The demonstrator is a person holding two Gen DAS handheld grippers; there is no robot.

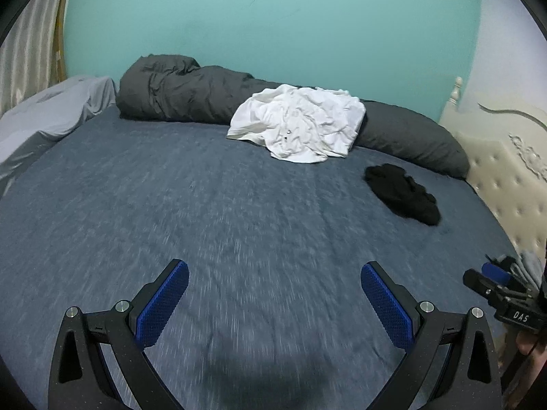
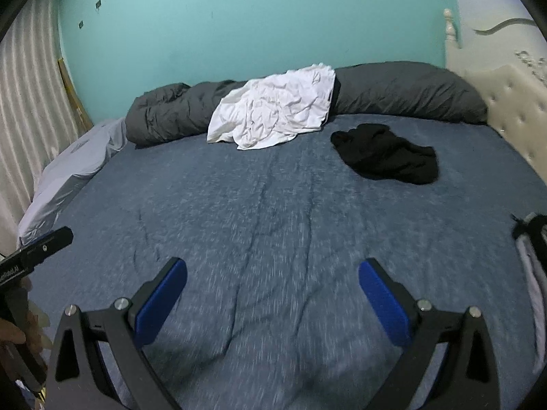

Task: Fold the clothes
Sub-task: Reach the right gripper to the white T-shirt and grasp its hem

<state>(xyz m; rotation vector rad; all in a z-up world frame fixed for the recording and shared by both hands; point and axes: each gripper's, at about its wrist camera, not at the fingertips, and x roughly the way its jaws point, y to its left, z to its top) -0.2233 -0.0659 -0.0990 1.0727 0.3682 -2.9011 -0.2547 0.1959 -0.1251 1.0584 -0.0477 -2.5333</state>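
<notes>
A: Checking grippers first. Status?

B: Left gripper [image 1: 274, 302] released, jaws spread wide, nothing btwn pads, hovering over near part of blue bed cover [image 1: 212, 205]. Right gripper [image 2: 272, 299] same: spread, empty.

A: Clothes?

B: White garment [image 1: 297, 123] crumpled at far side, draped partly on grey rolled duvet [image 1: 181, 92]. Black garment [image 2: 386, 159] bunched on cover, just right of white one, near tufted headboard [image 2: 512, 109]. Both unfolded, well apart from grippers.

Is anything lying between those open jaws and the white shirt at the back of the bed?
Nothing visible. Only bare blue bedspread lies between both grippers and the white shirt; the black garment sits off to the right.
</notes>
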